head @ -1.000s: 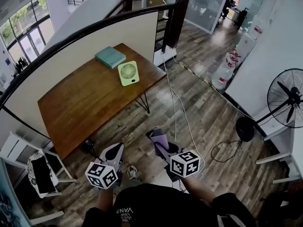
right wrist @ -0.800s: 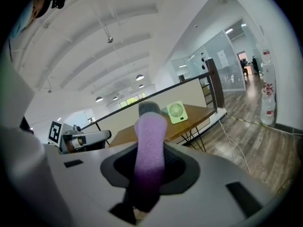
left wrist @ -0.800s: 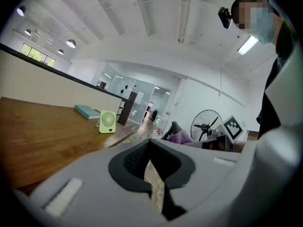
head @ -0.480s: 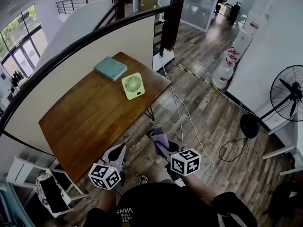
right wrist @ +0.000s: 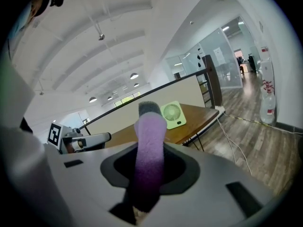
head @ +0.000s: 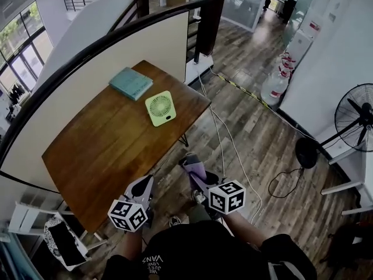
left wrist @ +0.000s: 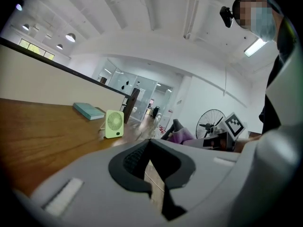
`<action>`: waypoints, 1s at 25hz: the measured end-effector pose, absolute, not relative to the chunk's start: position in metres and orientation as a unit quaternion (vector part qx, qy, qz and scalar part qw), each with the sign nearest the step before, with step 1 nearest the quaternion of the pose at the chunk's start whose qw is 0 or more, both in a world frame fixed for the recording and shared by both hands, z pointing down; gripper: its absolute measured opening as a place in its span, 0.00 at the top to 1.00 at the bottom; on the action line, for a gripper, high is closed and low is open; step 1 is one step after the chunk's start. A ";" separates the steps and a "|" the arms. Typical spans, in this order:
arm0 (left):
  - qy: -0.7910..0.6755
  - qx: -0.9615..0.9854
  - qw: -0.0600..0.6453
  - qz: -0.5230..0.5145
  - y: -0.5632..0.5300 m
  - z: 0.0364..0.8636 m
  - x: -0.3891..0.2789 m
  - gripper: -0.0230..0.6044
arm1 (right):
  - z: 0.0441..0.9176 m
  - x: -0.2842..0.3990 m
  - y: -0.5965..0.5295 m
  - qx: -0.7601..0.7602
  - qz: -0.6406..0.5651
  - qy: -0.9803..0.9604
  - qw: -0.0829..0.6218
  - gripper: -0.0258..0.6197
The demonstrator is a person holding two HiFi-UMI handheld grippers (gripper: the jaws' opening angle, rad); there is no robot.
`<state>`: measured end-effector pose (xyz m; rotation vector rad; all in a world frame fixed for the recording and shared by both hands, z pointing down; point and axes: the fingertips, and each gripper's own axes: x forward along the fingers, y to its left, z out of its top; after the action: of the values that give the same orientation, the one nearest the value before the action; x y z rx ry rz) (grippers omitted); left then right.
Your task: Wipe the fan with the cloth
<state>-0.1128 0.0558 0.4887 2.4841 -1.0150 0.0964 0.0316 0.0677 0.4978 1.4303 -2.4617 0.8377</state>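
A small pale-green fan (head: 160,108) stands upright on the brown wooden table (head: 99,139), near its right end. Both grippers hang over the floor in front of the table, well short of the fan. My right gripper (head: 190,164) is shut on a purple cloth (head: 196,171), which sticks up between the jaws (right wrist: 149,126); the fan (right wrist: 173,115) shows just behind it. My left gripper (head: 140,189) is shut with nothing in it. From the left gripper view the fan (left wrist: 114,124) stands far ahead on the table, and the jaws (left wrist: 152,151) meet in front.
A teal book (head: 130,83) lies behind the fan. A white partition with a dark rail (head: 87,57) backs the table. White cables (head: 224,139) run across the wood floor. A black pedestal fan (head: 356,120), water bottles (head: 278,81) and white chairs (head: 35,226) stand around.
The head view has shifted a little and the table and fan sit slightly lower and to the left in it. Both grippers keep their pose, the cloth still held.
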 end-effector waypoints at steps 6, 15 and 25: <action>-0.390 0.891 0.229 0.039 0.017 0.496 -0.089 0.95 | 0.508 0.049 0.017 0.447 0.285 -0.840 0.113 0.81; -0.447 0.863 0.234 0.027 -0.033 0.502 -0.062 0.95 | 0.514 0.069 -0.050 0.383 0.278 -0.869 0.143 0.81; -0.530 0.814 0.236 0.015 -0.050 0.519 -0.051 0.95 | 0.526 0.083 -0.096 0.314 0.261 -0.896 0.175 0.81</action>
<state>-0.0513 -0.0500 0.5194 2.2339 -1.4539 0.0414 0.0829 -0.0955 0.5255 0.8885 -2.5389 0.7403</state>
